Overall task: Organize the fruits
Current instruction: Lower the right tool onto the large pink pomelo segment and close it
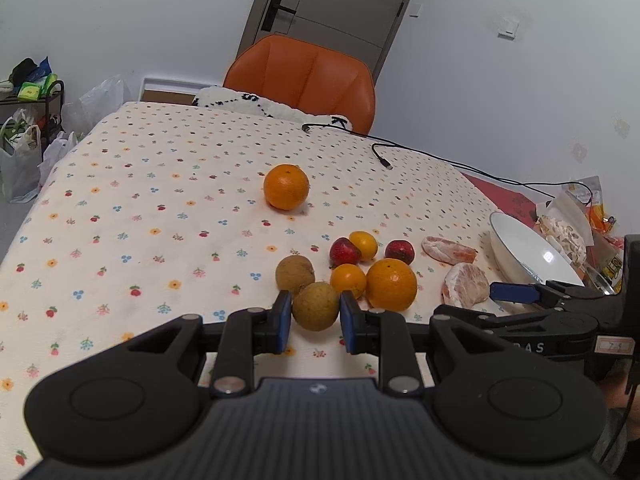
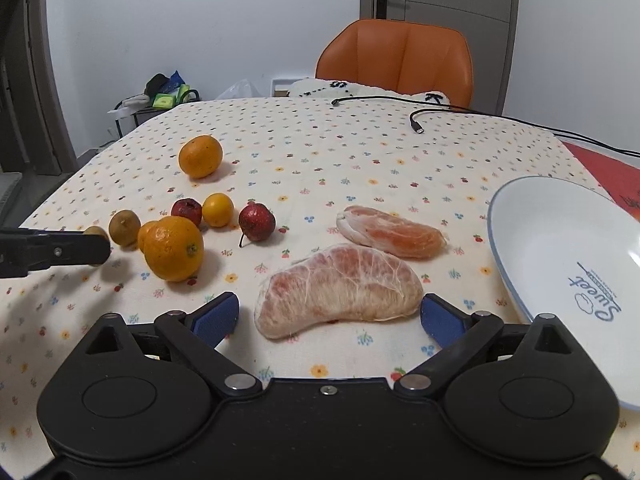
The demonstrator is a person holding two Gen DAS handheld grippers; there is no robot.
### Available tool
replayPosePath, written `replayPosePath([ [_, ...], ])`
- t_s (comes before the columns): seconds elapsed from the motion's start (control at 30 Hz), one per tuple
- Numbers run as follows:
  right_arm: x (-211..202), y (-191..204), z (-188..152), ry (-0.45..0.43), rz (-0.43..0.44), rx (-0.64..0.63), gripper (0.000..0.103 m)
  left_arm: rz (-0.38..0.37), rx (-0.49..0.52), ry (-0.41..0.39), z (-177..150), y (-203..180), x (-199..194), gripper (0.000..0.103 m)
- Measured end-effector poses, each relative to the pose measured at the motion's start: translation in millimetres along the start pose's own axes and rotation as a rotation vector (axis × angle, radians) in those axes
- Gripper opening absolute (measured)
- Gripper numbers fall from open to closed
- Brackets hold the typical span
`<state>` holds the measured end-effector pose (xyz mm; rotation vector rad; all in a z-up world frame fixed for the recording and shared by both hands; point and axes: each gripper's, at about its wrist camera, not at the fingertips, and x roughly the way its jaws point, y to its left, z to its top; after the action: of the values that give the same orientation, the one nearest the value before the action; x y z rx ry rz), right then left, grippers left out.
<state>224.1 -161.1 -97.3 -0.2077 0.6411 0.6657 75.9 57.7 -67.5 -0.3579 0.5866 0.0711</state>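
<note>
Left gripper (image 1: 313,320) fingers part-open around a brown longan (image 1: 315,306) on the table (image 1: 140,208), pad contact unclear, right gripper (image 2: 329,314) fingers wide open flanking the near pomelo segment (image 2: 338,290), white bowl (image 2: 560,248) at right

1. Past the worktop's far edge you see an orange chair (image 2: 394,58).
2. A black cable (image 2: 418,126) lies near your far right corner.
3. A grey door (image 1: 320,0) stands behind.
</note>
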Motion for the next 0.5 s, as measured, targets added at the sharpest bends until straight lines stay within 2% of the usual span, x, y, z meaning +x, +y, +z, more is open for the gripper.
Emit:
replayPosePath([
  [0.17, 3.0, -1.6, 3.1, -0.013, -0.005, 0.002, 0.089, -0.001, -0.012, 0.002, -0.6, 4.0, -0.7, 0.024],
  [0.23, 2.3, -4.1, 4.0, -0.023, -0.014, 0.010, 0.080, -0.001, -0.012, 0.000, -0.5, 3.8, -2.0, 0.024],
  [0.5, -8.4, -6.4, 0.3, -0.044, 0.033, 0.035, 0.079, -0.006, 0.002, -0.021, 3.8, -3.7, -11.2, 0.024],
])
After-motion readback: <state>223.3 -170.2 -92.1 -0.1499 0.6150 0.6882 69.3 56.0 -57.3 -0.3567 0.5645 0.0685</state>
